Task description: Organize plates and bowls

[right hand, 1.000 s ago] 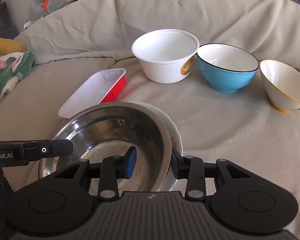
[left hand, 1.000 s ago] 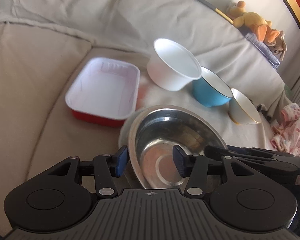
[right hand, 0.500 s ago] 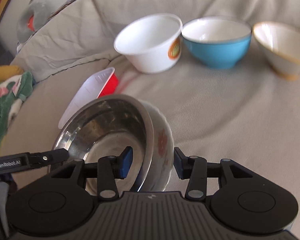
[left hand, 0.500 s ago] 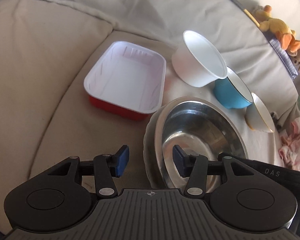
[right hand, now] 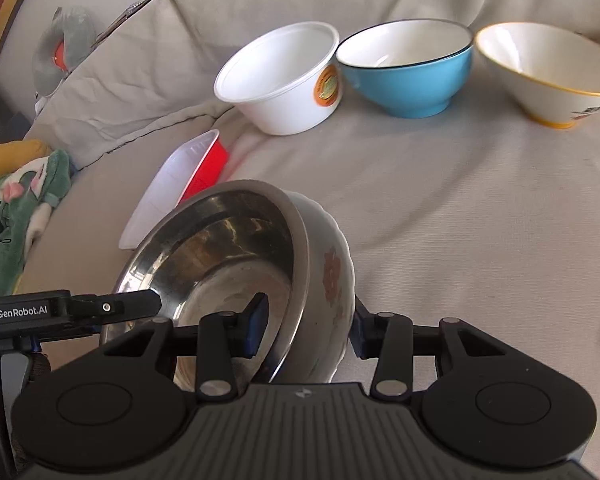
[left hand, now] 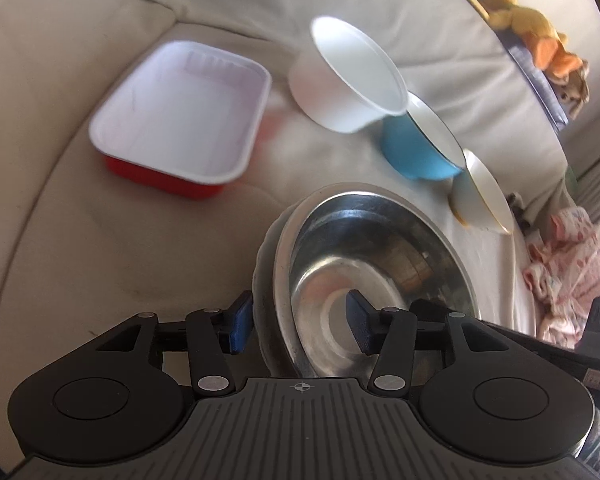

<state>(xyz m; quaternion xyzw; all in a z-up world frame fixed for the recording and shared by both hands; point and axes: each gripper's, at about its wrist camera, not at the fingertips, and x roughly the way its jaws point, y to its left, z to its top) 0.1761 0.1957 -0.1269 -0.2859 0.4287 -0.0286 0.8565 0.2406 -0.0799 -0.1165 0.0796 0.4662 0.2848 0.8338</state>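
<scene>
Bright daylight, fisheye bending at edges, slight motion blur

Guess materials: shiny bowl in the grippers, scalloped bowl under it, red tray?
Shiny silver bowl: likely stainless steel; mirror-like reflections inside. Scalloped white floral bowl nested under it: probably glazed ceramic; glossy, printed orange flower. Red rectangular tray with white lining: seemingly thin plastic or foam; matte interior, moulded ridges.

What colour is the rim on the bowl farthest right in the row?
Yellow-gold, on a cream bowl; the right wrist view shows it best.
</scene>
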